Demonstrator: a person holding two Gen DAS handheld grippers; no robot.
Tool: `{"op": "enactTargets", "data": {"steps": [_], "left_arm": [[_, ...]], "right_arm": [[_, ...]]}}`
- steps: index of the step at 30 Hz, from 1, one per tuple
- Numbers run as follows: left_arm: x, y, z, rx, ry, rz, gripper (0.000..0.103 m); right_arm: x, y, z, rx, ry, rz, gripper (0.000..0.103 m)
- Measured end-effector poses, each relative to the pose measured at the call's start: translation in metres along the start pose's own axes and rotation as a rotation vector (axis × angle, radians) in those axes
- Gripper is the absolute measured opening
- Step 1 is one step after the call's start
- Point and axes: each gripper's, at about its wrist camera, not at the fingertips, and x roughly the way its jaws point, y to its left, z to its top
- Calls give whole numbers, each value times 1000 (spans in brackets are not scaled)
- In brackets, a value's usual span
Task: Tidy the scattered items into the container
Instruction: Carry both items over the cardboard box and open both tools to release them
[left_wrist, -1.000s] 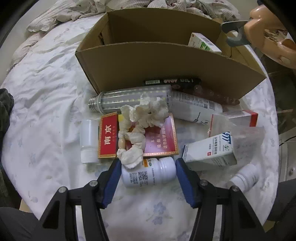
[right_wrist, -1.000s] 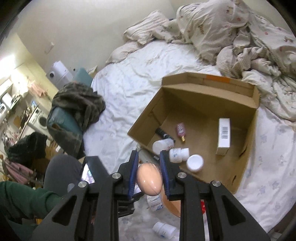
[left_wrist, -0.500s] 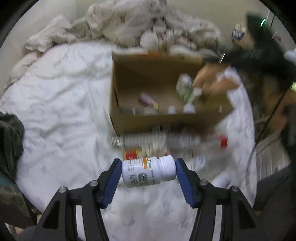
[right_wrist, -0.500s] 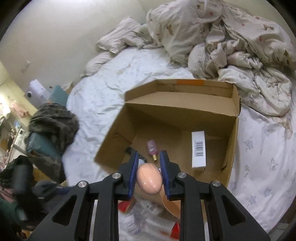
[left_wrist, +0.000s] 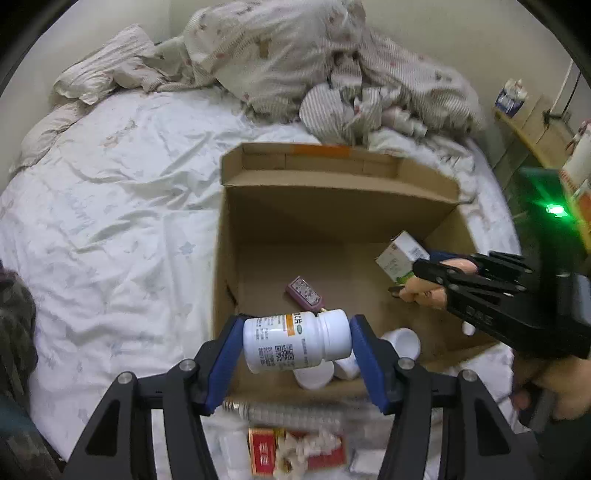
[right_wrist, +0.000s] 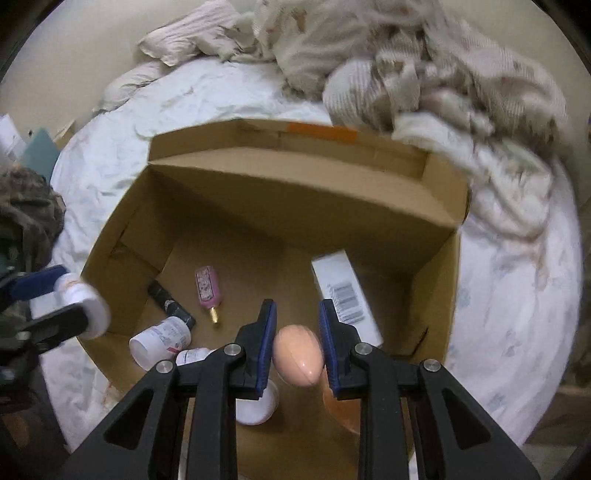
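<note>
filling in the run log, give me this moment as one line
left gripper: shut on white pill bottle | right gripper: shut on peach egg-shaped item | both over cardboard box

I count one cardboard box (right_wrist: 280, 199). Inside it lie one pink bottle (right_wrist: 207, 286), one black tube (right_wrist: 170, 303), one white carton (right_wrist: 345, 291) and three white bottles (right_wrist: 160, 341). I hold one more white bottle (left_wrist: 295, 340) and one peach egg-shaped thing (right_wrist: 298, 355). Two grippers (left_wrist: 297, 345) are in play.

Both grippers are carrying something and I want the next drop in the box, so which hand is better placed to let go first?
Right, probably. The right gripper holds the peach egg-shaped object inside the cardboard box; the left gripper's white pill bottle hangs over its near wall.
</note>
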Motion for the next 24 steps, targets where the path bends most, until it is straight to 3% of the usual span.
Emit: {"op": "enactTargets", "data": {"steps": [9,15,24], "left_arm": [[51,-16,9,45,77,61,56],[63,-17,6,63,79,85,54],[50,-12,6,23,71,41,54]], "right_arm": [[4,-10,-2,69,21,32,26],[0,-8,-5,28,-1,-53,27],[20,3,-15,36,156,70,27]]}}
